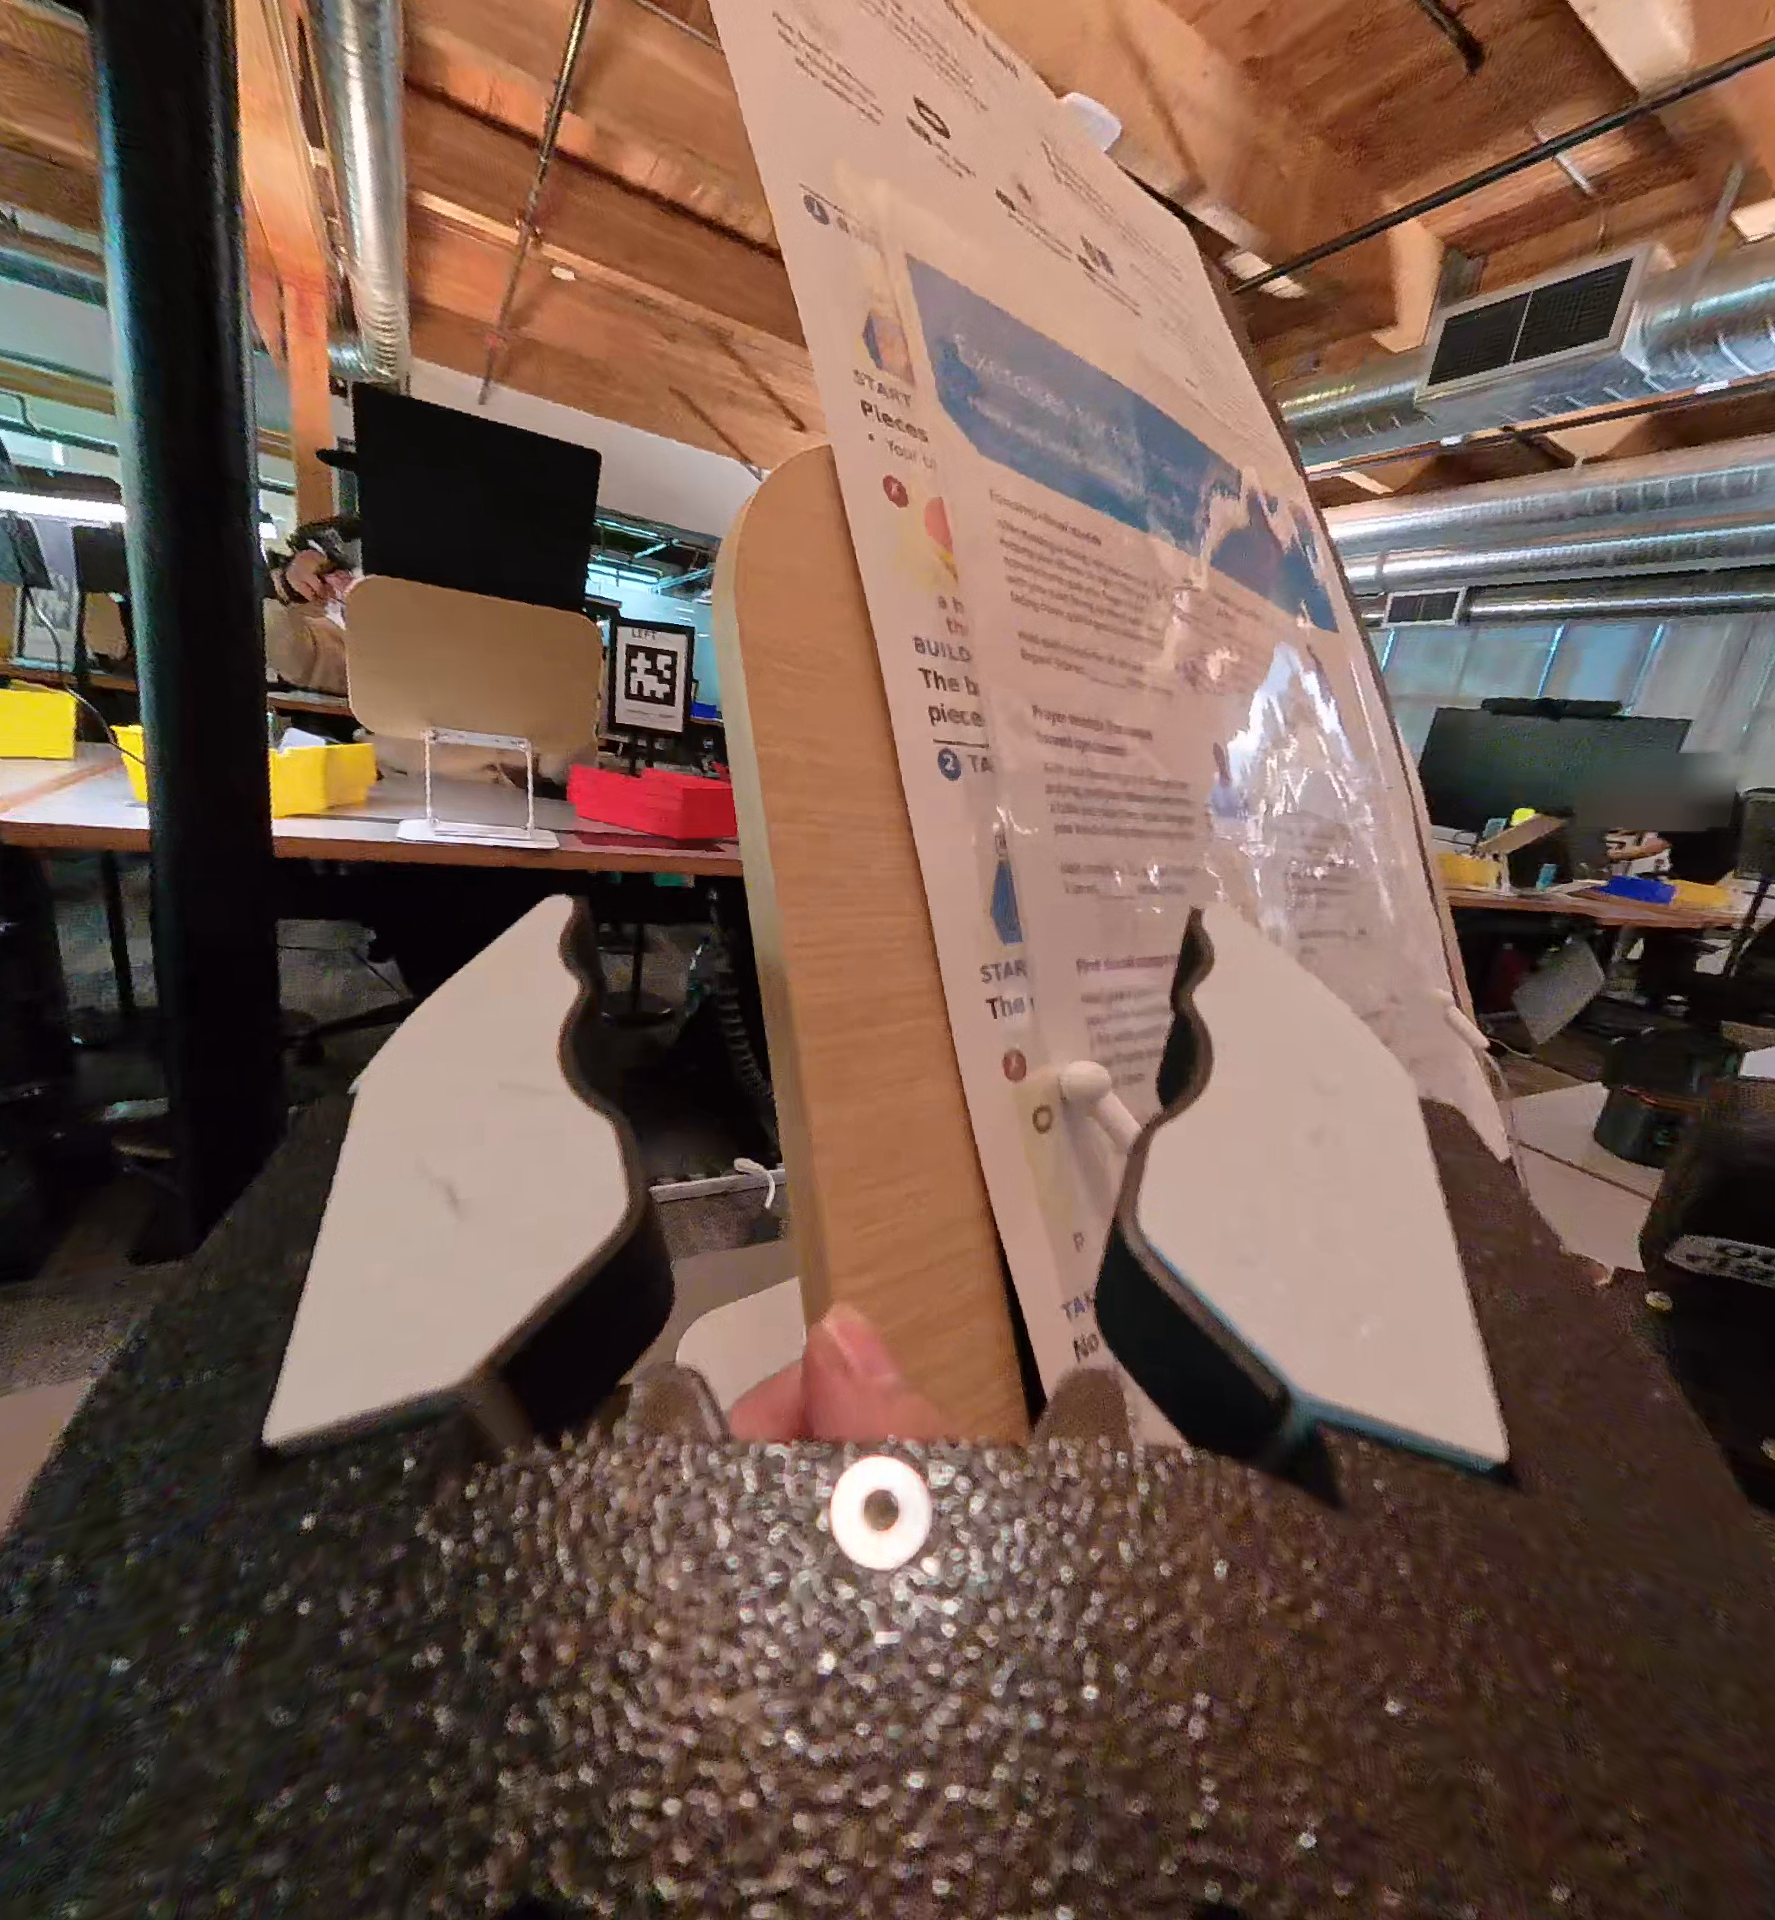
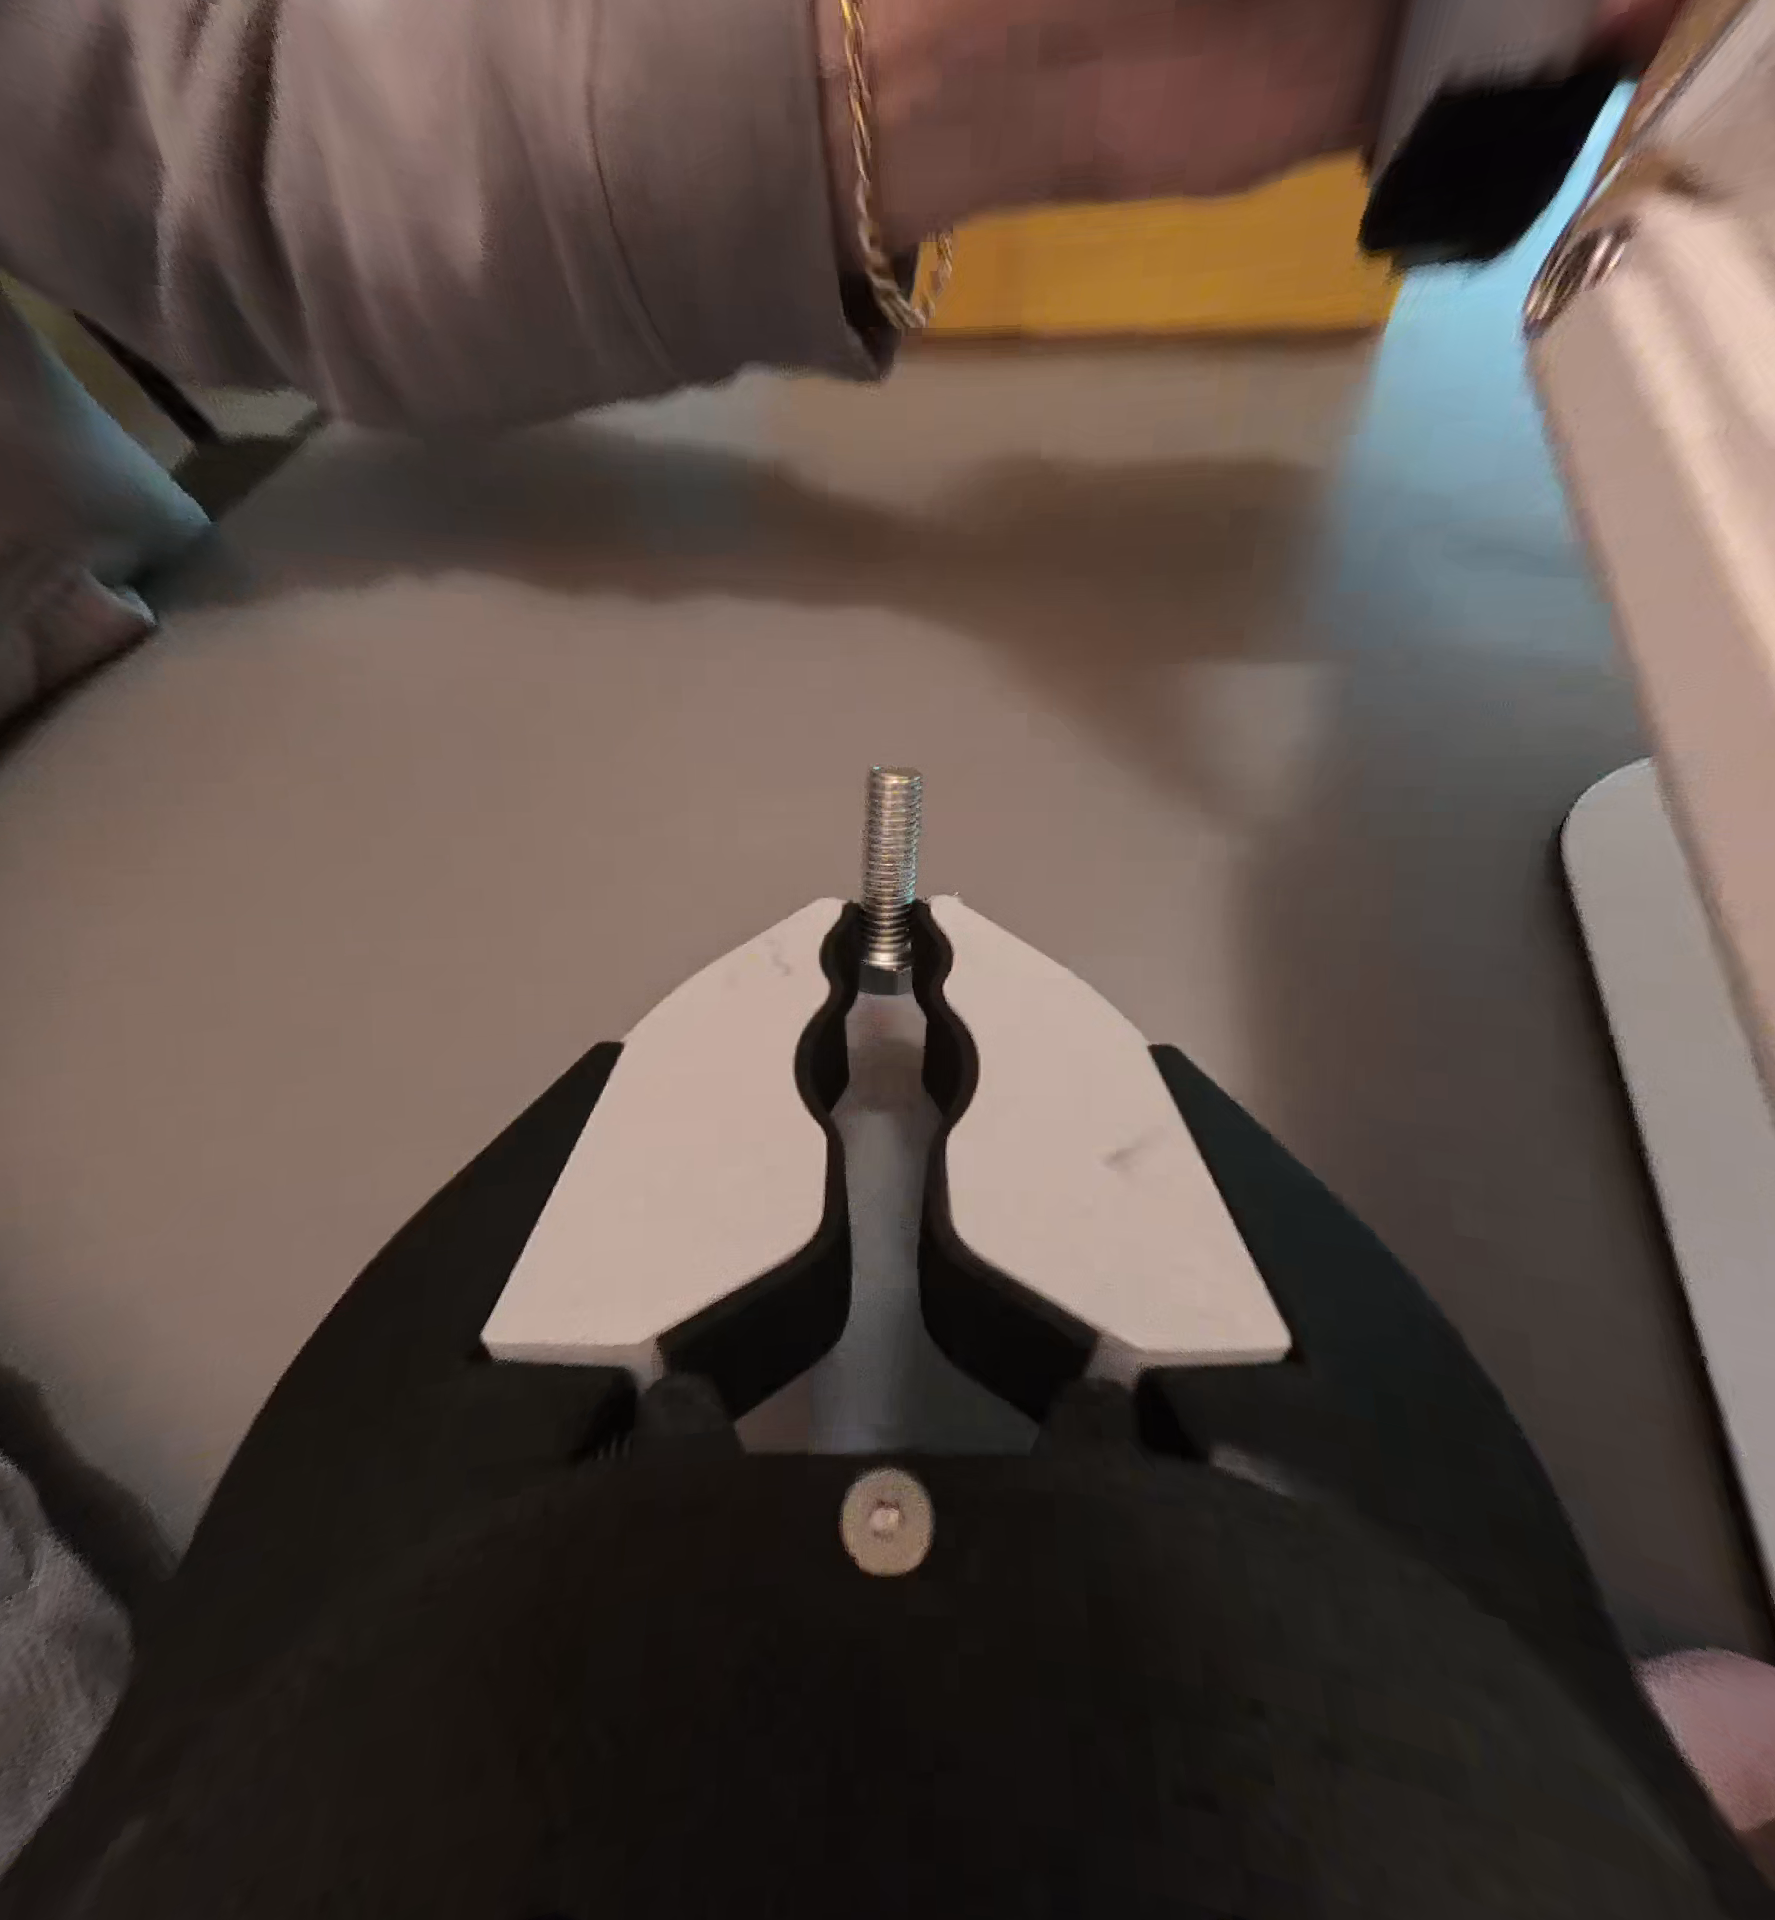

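Right tool (image 2: 891, 914) is pinching a silver bolt (image 2: 893, 831), pads pressed on the threads just above the head, shaft poking out past the tips over the grey counter (image 2: 447, 831). A grey sleeve (image 2: 395, 208) crosses above, and a white panel (image 2: 1714, 727) runs along the right edge. Left tool (image 1: 878, 997) is spread wide, gripping nothing; a wooden board (image 1: 862, 935) stands upright between its fingers, with printed sheets (image 1: 1070, 623) in plastic leaning on it. A fingertip (image 1: 841, 1371) touches the board's base.

White-faced fingers (image 2: 717, 1122) with wavy black pads, black body, silver screw (image 2: 885, 1524); grey sleeve (image 2: 395, 208), gold bracelet (image 2: 878, 249).
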Available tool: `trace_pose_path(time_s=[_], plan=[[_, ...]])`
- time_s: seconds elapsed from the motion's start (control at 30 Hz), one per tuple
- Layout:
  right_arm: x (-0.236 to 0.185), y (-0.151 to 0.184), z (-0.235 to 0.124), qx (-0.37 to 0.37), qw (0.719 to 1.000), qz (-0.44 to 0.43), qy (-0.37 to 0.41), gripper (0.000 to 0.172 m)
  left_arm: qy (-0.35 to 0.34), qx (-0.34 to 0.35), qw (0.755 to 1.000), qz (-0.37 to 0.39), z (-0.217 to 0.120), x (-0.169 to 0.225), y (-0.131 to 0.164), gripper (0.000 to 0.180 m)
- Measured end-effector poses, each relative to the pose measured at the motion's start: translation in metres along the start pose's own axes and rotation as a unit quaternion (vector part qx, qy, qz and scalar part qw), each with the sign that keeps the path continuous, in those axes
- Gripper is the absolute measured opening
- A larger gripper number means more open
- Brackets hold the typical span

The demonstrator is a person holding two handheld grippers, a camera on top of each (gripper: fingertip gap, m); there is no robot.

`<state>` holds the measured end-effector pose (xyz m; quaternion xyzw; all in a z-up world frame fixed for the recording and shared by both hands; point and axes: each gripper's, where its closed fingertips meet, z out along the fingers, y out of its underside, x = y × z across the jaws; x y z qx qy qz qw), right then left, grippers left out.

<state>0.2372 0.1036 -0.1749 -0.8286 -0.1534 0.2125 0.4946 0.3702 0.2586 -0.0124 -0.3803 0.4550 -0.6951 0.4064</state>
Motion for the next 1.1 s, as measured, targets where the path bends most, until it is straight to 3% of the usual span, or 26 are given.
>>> trace_pose_path(time_s=[0.03,0.13,0.27,0.57,0.73,0.83,0.9,0.93,1.03,1.1], plan=[[-0.005,-0.006,-0.003,0.026,1.0,-0.003,-0.007,0.009,0.007,0.0,1.0,-0.019,0.001,-0.002,-0.001,0.103],[-0.023,-0.031,-0.011,0.127,0.992,-0.024,-0.017,0.009,0.028,-0.004,0.997,-0.07,0.005,-0.015,-0.002,0.099],[-0.04,-0.051,-0.018,0.211,0.977,-0.037,0.01,0.009,0.034,-0.04,0.996,-0.068,0.021,-0.034,0.005,0.094],[-0.082,-0.079,-0.039,0.274,0.956,-0.06,0.091,0.009,0.041,-0.003,0.99,-0.134,0.007,-0.033,-0.003,0.092],[-0.12,-0.086,-0.036,0.282,0.952,-0.072,0.094,0.009,0.043,-0.031,0.994,-0.092,-0.007,-0.019,-0.001,0.093],[-0.15,-0.085,-0.029,0.277,0.949,-0.096,0.115,0.009,0.022,-0.064,0.998,0.013,-0.042,0.008,-0.002,0.083],[-0.164,-0.084,-0.03,0.28,0.943,-0.102,0.146,0.009,0.058,-0.093,0.988,0.104,-0.069,0.052,0.017,0.087],[-0.165,-0.082,-0.033,0.28,0.94,-0.097,0.17,0.009,0.089,-0.139,0.977,0.133,-0.08,0.074,0.04,0.09],[-0.153,-0.077,-0.047,0.281,0.919,-0.048,0.272,0.009,0.129,-0.283,0.938,0.151,-0.104,0.11,0.109,0.112],[-0.146,-0.066,-0.049,0.267,0.907,-0.006,0.327,0.009,0.103,-0.314,0.933,0.145,-0.104,0.114,0.129,0.097]])
